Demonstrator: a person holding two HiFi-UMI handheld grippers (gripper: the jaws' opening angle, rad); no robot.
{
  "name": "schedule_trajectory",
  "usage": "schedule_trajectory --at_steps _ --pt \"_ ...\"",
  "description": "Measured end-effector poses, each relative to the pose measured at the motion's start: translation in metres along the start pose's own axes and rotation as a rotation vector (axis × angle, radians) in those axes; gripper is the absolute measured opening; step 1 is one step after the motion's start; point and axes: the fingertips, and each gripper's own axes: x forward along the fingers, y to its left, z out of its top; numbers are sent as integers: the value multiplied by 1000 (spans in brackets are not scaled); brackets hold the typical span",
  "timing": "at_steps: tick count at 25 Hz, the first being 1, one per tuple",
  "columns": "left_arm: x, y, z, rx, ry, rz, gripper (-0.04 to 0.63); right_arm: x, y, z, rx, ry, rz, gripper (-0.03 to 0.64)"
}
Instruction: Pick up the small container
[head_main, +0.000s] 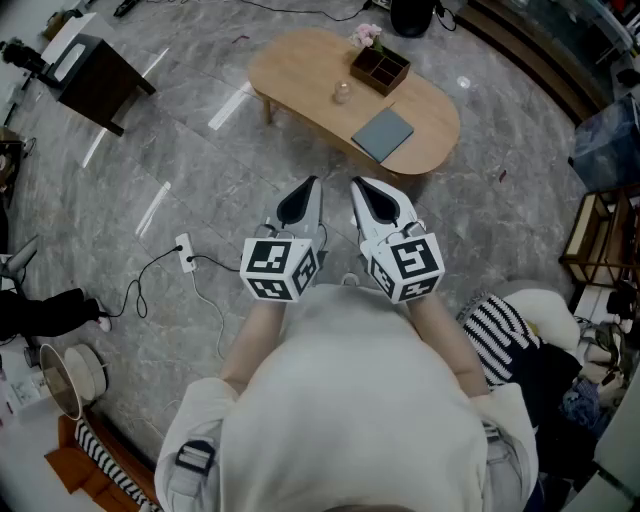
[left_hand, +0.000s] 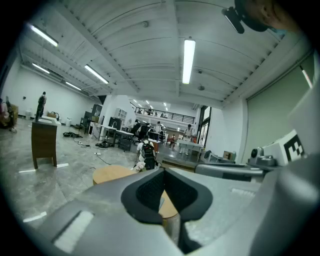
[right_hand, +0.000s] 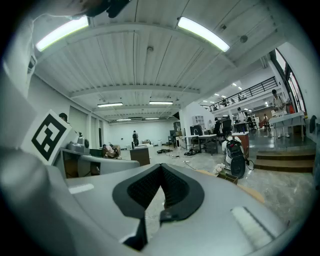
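Distance matters: both closed and empty, the left hand-held gripper (head_main: 308, 190) and right hand-held gripper (head_main: 362, 190) hang well short of the small container (head_main: 342, 92) on the bench (head_main: 300, 65), so stepping closer and opening one should come first.

Grey marble floor (head_main: 200, 160) carries an oval wooden table (head_main: 300, 68) under ceiling strip lights (left_hand: 189, 60).

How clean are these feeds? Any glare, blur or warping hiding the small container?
Head view: sharp, evenly lit; the small clear glass container shows on the oval light-wood table, glare streaks only on the grey floor. Left gripper view: strong fisheye bending, dark corners, bright ceiling strip light. Right gripper view: same warping and dark corners.
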Motion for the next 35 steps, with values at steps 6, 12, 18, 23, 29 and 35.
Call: schedule_trajectory --at_steps 6,12,18,23,29,35 --pt "-3 -8 -2 3 -6 -5 -2 -5 -1 -1 -2 2 3 -3" --pt "-5 -15 -4 1 -11 -1 -2 -7 -4 0 33 -4 19 -2" --pt "-1 -14 -7 0 -2 22 -2 -3 -8 -3 76 -5 42 0" --pt "9 -6 -7 -5 4 36 -2 9 -12 -5 69 4 52 0" --pt "40 18 -1 -8 7 36 -2 37 -33 -1 75 -6 35 0" --pt "91 49 9 -11 31 0 -2 86 -65 7 89 -2 13 0"
